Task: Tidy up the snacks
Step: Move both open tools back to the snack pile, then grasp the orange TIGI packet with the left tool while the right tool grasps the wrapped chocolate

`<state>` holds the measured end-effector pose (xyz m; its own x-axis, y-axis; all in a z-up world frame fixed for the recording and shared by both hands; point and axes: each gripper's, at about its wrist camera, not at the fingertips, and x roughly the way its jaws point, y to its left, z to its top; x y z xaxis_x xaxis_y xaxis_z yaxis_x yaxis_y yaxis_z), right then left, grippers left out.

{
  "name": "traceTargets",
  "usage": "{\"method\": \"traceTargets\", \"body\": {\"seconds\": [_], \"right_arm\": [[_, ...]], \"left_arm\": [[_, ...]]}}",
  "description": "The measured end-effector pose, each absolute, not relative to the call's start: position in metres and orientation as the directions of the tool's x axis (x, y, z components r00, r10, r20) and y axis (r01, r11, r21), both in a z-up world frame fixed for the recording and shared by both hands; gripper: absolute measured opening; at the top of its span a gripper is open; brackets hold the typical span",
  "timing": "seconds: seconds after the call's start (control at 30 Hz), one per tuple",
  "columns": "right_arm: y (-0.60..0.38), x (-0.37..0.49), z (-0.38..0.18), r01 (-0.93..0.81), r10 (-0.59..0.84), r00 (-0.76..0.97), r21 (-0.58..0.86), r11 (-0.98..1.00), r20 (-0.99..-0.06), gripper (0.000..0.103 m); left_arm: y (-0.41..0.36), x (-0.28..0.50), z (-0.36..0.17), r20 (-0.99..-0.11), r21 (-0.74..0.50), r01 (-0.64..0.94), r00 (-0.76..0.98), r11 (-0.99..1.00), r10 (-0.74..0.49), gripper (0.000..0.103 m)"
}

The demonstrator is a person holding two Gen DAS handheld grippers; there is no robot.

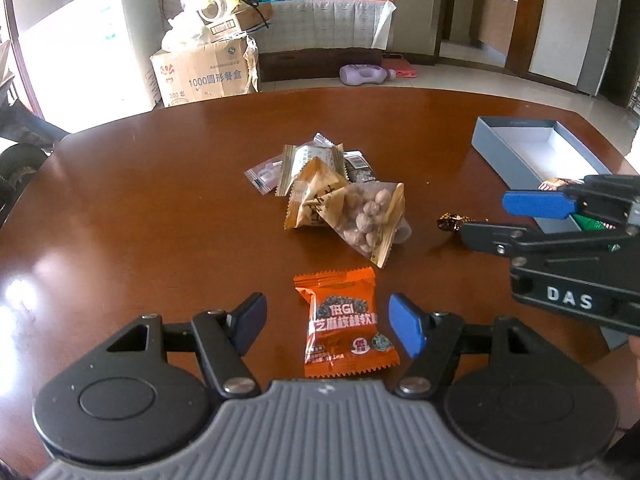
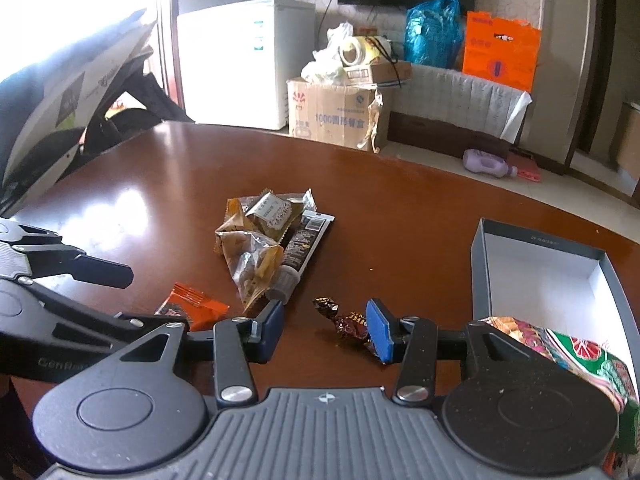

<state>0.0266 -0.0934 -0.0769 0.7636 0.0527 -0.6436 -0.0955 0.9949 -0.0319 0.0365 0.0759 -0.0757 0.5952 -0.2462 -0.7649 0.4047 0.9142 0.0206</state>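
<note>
While both tongs hover low over the tabletop, the scene reads as follows:

Left tongs: released, jaws spread wide; orange snack packet lies flat between the pads, touching neither.

Right tongs: released, jaws apart; brown foil-wrapped candy lies just beside the right pad; contact cannot be told.

Snack pile: mid-tabletop, just beyond the orange packet; a peanut bag lies nearest, tan and dark packets overlapping behind.

Grey box: open, to the right, white inside; a green-and-red packet lies at its near end.
</note>
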Motion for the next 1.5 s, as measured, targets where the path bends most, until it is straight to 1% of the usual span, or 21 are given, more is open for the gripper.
{"method": "traceTargets", "body": {"seconds": [0.17,0.33,0.47,0.6,0.7,0.9,0.97,1.03,1.43,1.5], "right_arm": [[-0.090,0.045,-0.083,-0.126,0.046,0.733,-0.069,0.990,-0.679,0.047],[-0.092,0.059,-0.091,-0.124,0.040,0.698,-0.066,0.990,-0.715,0.047],[-0.094,0.064,-0.096,-0.122,0.039,0.685,-0.062,0.991,-0.727,0.047],[-0.095,0.067,-0.100,-0.127,0.041,0.679,-0.062,0.990,-0.733,0.046],[-0.097,0.068,-0.103,-0.127,0.040,0.674,-0.062,0.990,-0.738,0.043],[-0.099,0.071,-0.106,-0.128,0.040,0.671,-0.062,0.990,-0.741,0.041],[-0.100,0.072,-0.108,-0.129,0.039,0.671,-0.064,0.990,-0.740,0.038],[-0.100,0.072,-0.109,-0.130,0.033,0.671,-0.074,0.989,-0.741,0.028],[-0.105,0.075,-0.115,-0.124,0.026,0.666,-0.077,0.989,-0.746,0.029],[-0.104,0.076,-0.116,-0.128,0.027,0.664,-0.079,0.989,-0.748,0.029]], "left_arm": [[0.072,0.037,-0.081,-0.758,0.020,0.394,0.605,0.919,-0.243,0.068],[0.070,0.038,-0.086,-0.752,0.006,0.401,0.606,0.916,-0.261,0.068],[0.070,0.038,-0.091,-0.751,0.009,0.405,0.606,0.914,-0.261,0.068],[0.071,0.039,-0.093,-0.745,-0.015,0.405,0.605,0.914,-0.281,0.068],[0.072,0.040,-0.095,-0.740,-0.016,0.399,0.612,0.917,-0.280,0.068],[0.072,0.044,-0.100,-0.747,-0.029,0.398,0.601,0.917,-0.284,0.068],[0.071,0.044,-0.101,-0.750,-0.029,0.397,0.598,0.917,-0.282,0.067],[0.069,0.042,-0.105,-0.751,-0.021,0.399,0.599,0.917,-0.278,0.064],[0.066,0.050,-0.111,-0.753,-0.042,0.390,0.592,0.920,-0.285,0.063],[0.065,0.051,-0.112,-0.755,-0.048,0.391,0.588,0.919,-0.290,0.058]]}}
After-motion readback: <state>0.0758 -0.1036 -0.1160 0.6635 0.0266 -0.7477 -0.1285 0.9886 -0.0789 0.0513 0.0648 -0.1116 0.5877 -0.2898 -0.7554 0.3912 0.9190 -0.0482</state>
